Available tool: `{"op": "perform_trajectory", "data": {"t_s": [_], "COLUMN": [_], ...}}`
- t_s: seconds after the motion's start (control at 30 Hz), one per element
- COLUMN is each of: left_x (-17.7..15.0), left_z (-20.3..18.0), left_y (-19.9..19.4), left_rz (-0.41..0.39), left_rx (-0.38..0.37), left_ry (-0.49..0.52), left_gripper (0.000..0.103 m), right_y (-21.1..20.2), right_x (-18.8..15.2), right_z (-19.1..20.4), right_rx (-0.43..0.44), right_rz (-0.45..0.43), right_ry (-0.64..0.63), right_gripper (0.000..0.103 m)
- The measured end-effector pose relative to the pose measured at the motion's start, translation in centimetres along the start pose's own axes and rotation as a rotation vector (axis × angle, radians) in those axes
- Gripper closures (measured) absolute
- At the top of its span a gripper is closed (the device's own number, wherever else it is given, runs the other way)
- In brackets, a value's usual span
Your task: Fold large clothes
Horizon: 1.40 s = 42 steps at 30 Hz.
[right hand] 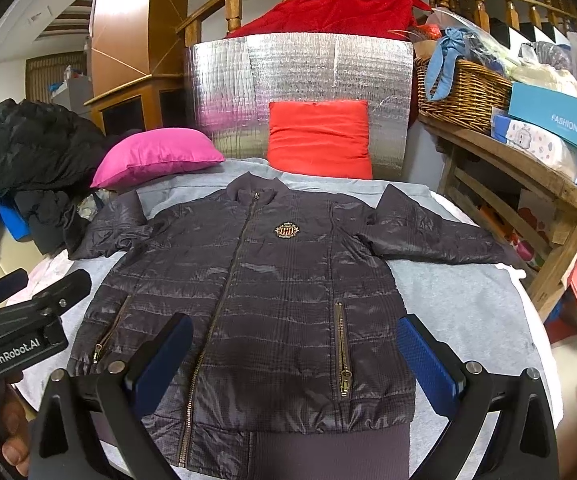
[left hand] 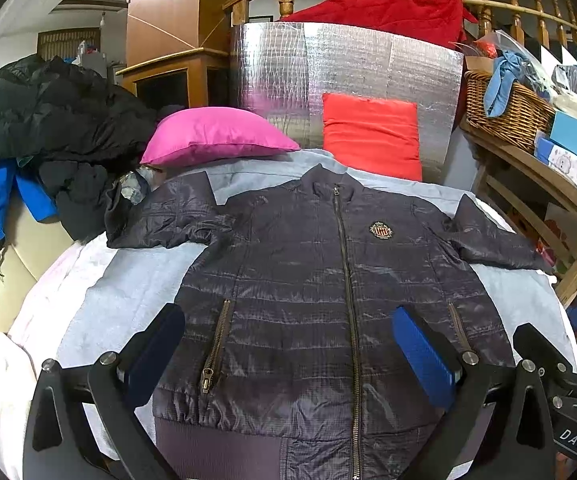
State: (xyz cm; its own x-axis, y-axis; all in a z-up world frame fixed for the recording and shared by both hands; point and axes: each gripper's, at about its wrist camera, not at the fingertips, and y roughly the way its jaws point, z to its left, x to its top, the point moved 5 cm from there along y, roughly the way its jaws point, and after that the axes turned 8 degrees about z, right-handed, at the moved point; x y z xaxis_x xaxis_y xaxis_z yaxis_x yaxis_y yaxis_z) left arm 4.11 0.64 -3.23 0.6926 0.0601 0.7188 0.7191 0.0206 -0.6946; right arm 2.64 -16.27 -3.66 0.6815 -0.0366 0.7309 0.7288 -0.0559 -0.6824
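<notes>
A dark quilted zip jacket (left hand: 320,288) lies flat and face up on a grey blanket (left hand: 128,288), zipped, with both sleeves spread out to the sides. It also shows in the right wrist view (right hand: 272,288). My left gripper (left hand: 288,344) is open and empty, above the jacket's lower left part. My right gripper (right hand: 294,356) is open and empty, above the lower right part near the hem. The left gripper's body (right hand: 20,332) shows at the left edge of the right wrist view.
A pink pillow (left hand: 216,136) and a red pillow (left hand: 372,136) lie beyond the collar, before a silver foil panel (left hand: 348,64). Black and blue clothes (left hand: 48,120) are piled at left. A wooden shelf (left hand: 548,176) with a wicker basket (left hand: 504,108) and boxes stands right.
</notes>
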Motion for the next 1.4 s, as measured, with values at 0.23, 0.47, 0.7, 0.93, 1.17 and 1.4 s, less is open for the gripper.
{"op": "perform_trajectory", "data": {"t_s": [0.23,0.47,0.7,0.93,1.17,1.4], "left_x": [-0.05,-0.05,-0.23,-0.23,-0.24,-0.30], "left_z": [-0.12,-0.26,-0.36,-0.22,-0.21,-0.44], "left_y": [0.05,0.12,0.28,0.46,0.57,0.67], "left_rz": [0.001,0.004,0.007,0.010,0.012,0.011], "left_rx": [-0.003,-0.006,-0.005,-0.007,-0.009,-0.009], "left_ry": [-0.001,0.002,0.002,0.002,0.003,0.005], "left_gripper": [0.000,0.000,0.000,0.000,0.000,0.000], "right_y": [-0.02,-0.08,0.12,0.28,0.43,0.52], "right_x": [0.02,0.06,-0.13,-0.10,-0.23,-0.18], "right_z": [0.04,-0.04,-0.08,-0.15,0.12,0.13], "right_rx": [-0.001,0.001,0.003,0.006,0.005,0.004], "right_rz": [0.000,-0.005,0.001,0.003,0.007,0.005], "right_ry": [0.003,0.006,0.007,0.004,0.000,0.001], "right_gripper": [0.000,0.000,0.000,0.000,0.000,0.000]}}
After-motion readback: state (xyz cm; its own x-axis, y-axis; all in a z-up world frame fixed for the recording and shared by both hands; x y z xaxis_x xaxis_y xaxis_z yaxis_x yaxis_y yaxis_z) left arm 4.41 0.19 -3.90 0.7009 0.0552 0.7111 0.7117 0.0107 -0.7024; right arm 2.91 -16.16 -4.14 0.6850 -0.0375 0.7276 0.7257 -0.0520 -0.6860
